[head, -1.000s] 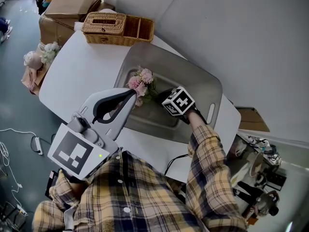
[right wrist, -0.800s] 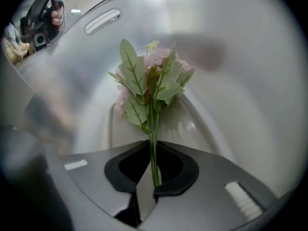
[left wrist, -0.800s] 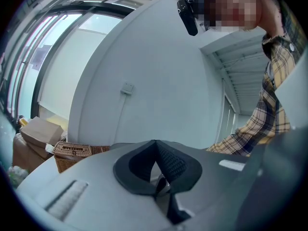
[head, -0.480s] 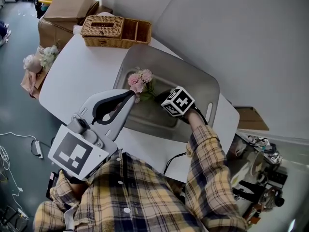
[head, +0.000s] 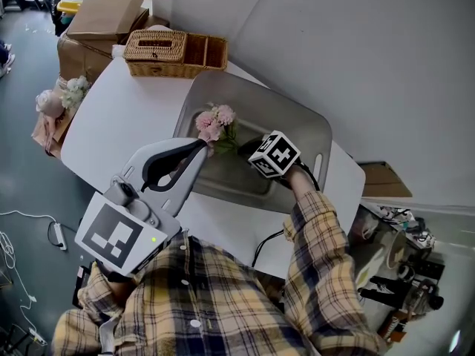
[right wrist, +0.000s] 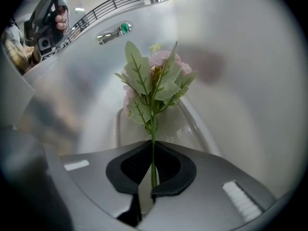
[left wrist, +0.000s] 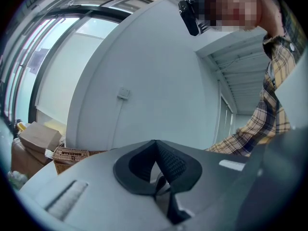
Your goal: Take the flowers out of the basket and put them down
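A small bunch of pink flowers point(head: 215, 123) with green leaves stands up inside the grey basket point(head: 297, 121) on the white table. My right gripper point(head: 246, 147) reaches into the basket from the right, under its marker cube point(head: 273, 154). In the right gripper view its jaws point(right wrist: 153, 153) are shut on the thin green stem, with the flowers point(right wrist: 154, 81) above them against the basket's grey wall point(right wrist: 231, 81). My left gripper point(head: 202, 145) hovers above the basket's near left rim, shut, with nothing between its pads point(left wrist: 171, 162).
A wicker box point(head: 156, 50) sits at the table's far end beyond the basket. Cardboard boxes point(head: 104, 10) and another bunch of flowers point(head: 63, 95) stand off the table's left side. Bare white tabletop point(head: 119, 117) lies left of the basket.
The flowers have shifted slightly toward the far left and stand more upright. Both grippers stay almost where they were.
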Motion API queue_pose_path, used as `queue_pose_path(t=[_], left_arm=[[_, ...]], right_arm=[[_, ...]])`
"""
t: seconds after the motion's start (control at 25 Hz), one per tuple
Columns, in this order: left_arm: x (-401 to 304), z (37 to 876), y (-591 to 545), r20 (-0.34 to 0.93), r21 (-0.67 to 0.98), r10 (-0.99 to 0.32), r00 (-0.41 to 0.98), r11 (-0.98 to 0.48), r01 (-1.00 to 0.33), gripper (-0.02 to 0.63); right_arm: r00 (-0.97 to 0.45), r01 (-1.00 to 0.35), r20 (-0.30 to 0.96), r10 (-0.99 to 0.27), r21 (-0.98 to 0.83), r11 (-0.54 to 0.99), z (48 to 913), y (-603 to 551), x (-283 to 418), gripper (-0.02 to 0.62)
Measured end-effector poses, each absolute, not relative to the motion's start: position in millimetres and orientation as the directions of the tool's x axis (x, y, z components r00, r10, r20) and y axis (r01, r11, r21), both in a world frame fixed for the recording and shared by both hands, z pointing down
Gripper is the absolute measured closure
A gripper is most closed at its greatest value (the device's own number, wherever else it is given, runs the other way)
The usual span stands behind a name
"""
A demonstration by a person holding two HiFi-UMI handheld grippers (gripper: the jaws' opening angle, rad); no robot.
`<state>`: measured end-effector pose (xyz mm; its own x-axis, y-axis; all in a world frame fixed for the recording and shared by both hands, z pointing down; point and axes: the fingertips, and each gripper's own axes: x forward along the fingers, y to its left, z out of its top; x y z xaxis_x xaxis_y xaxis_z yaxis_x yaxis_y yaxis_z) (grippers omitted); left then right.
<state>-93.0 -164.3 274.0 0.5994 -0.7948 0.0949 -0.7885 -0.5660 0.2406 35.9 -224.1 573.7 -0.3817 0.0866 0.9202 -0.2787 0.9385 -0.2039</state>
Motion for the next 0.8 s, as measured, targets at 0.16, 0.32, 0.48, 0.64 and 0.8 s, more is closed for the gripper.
queue_pose_path(t=[0.16,0.32,0.48,0.64,0.8], left_arm=[[-92,271,-158,0.098,0.236,-0.789,0.606,-0.573,-0.785,0.594],[-87,265,-155,0.077,0.232,-0.782,0.619,-0.590,-0.773,0.594],[-84,267,-153,0.090,0.225,-0.767,0.636,-0.606,-0.763,0.594],[-73,259,-152,0.068,0.221,-0.752,0.655,-0.629,-0.745,0.594],[-61,256,-148,0.060,0.201,-0.719,0.692,-0.670,-0.714,0.594]], right_arm=[[-0.396,-0.282,0.917,0.054,-0.177,0.943,559,-224,34,0.583],[-0.428,-0.290,0.904,0.006,-0.144,0.946,539,-226,33,0.583],[-0.482,-0.313,0.875,-0.057,-0.111,0.943,514,-230,28,0.583],[-0.547,-0.345,0.827,-0.130,-0.082,0.935,480,-232,28,0.583],[-0.599,-0.383,0.774,-0.207,-0.050,0.923,444,-232,29,0.583]])
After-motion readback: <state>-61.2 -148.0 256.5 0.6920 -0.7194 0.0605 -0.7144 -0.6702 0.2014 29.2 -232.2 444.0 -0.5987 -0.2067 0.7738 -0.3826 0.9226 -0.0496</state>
